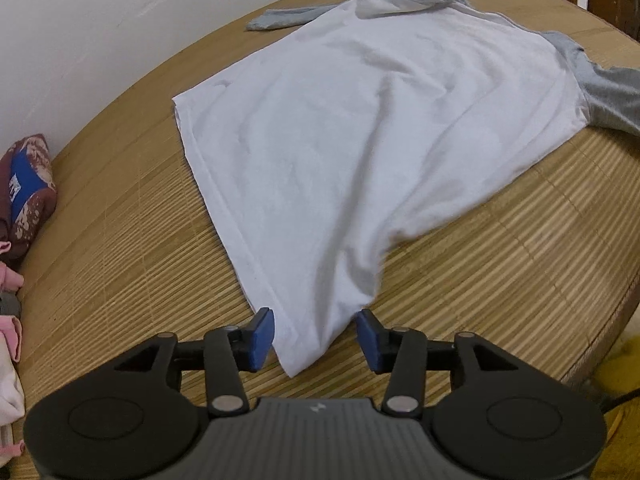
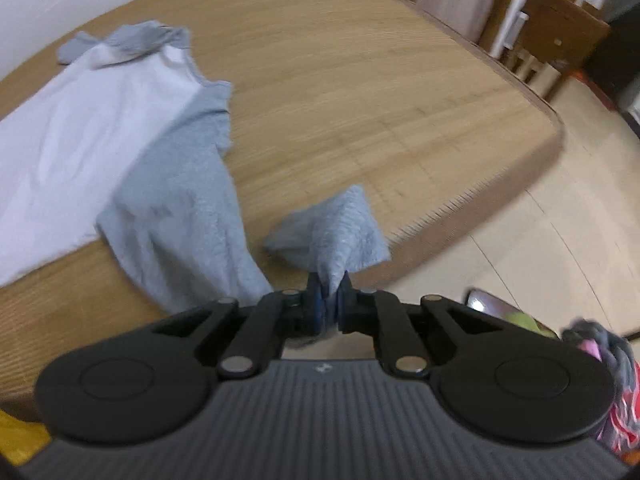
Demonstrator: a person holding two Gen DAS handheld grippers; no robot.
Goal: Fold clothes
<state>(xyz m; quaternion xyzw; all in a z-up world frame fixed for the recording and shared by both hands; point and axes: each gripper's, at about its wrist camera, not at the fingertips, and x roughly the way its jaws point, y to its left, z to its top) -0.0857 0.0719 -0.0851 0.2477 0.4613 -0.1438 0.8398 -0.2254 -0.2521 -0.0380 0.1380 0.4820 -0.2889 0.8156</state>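
A white shirt (image 1: 360, 128) with grey sleeves lies spread flat on a bamboo mat (image 1: 500, 260). Its near hem corner is bunched and pulled toward me. That corner sits between the blue pads (image 1: 264, 336) of my left gripper (image 1: 316, 340), whose jaws stand apart and loose around the cloth. In the right wrist view, the shirt (image 2: 80, 132) lies at the left. Its grey sleeve (image 2: 188, 216) stretches toward my right gripper (image 2: 329, 300), which is shut on the sleeve's cuff (image 2: 340, 228). The cuff is lifted off the mat and fans out beyond the fingers.
A pile of maroon, blue and pink clothes (image 1: 28, 188) lies at the mat's left edge by the white wall. A wooden chair (image 2: 552, 20) stands beyond the far right corner. More clothes (image 2: 616, 380) lie on the floor at the right, and something yellow (image 1: 620, 368) below the near edge.
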